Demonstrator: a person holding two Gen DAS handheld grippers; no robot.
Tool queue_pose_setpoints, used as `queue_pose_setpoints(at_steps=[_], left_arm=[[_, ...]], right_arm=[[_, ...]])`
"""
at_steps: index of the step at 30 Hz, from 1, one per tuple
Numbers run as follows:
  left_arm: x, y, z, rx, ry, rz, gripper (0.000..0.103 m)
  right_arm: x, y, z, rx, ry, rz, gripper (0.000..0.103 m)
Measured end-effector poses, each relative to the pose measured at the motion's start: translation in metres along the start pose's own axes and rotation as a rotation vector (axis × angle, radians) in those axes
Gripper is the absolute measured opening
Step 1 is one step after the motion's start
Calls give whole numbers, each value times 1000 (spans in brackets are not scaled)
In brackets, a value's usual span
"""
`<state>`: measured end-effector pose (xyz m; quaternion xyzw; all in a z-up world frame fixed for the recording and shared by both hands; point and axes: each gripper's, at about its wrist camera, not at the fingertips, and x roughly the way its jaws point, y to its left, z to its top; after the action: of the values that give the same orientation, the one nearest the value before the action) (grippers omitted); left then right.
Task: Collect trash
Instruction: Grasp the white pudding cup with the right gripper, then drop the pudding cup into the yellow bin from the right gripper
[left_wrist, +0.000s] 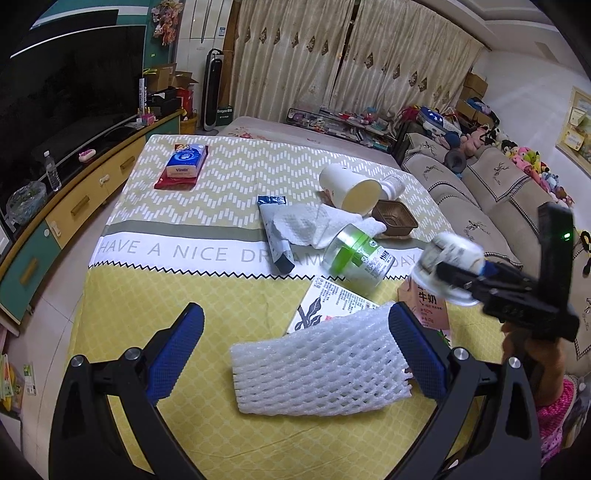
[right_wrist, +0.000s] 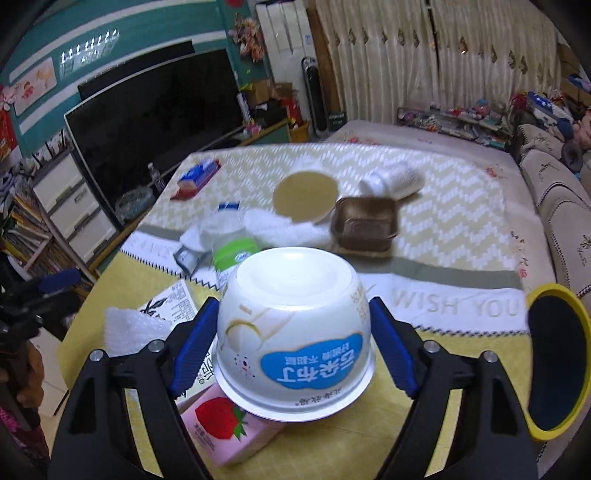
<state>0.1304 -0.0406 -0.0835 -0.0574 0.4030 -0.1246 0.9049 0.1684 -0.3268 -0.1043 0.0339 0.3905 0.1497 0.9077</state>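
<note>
Pudding cup (right_wrist: 295, 343), upside down, sits clamped between the right gripper (right_wrist: 291, 347) pads above the strawberry carton (right_wrist: 225, 432), likely bound for the yellow-rimmed bin (right_wrist: 557, 373). Left gripper (left_wrist: 295, 354) gapes wide, one pad touching the foam net (left_wrist: 317, 369).

Pudding cup (right_wrist: 295, 332) seemingly over carton (right_wrist: 225, 432), beside bin (right_wrist: 554, 365).

Foam net (left_wrist: 321, 369) beside left gripper (left_wrist: 297, 349)
</note>
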Motion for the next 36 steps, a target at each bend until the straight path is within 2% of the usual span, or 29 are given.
queue_pose_setpoints(at_steps=[5,14,19,23,31,33,36], left_arm=[[7,-7,-1,15,17,-3,98],[17,-24,0,43,35,-6,98],[23,-37,2,67,46,-13,98],[25,-48,2,92,51,-13,98],[27,-65,2,129,60,-17,98],[28,-69,2,138,63,-20,98],[30,-75,2,152,68,-27,98]], right_arm=[[-27,-32,-1,55,-49,-68,77],[-59,-146,-20,260,-74,-271,77],[-51,-207,-39,348,-24,-404,77],[-37,-243,-53,390,29,-463,77],[-9,-281,-77,447,109,-512,78],[-10,-287,-81,463,113,-526,84],[-15,-290,-83,474,99,-531,84]])
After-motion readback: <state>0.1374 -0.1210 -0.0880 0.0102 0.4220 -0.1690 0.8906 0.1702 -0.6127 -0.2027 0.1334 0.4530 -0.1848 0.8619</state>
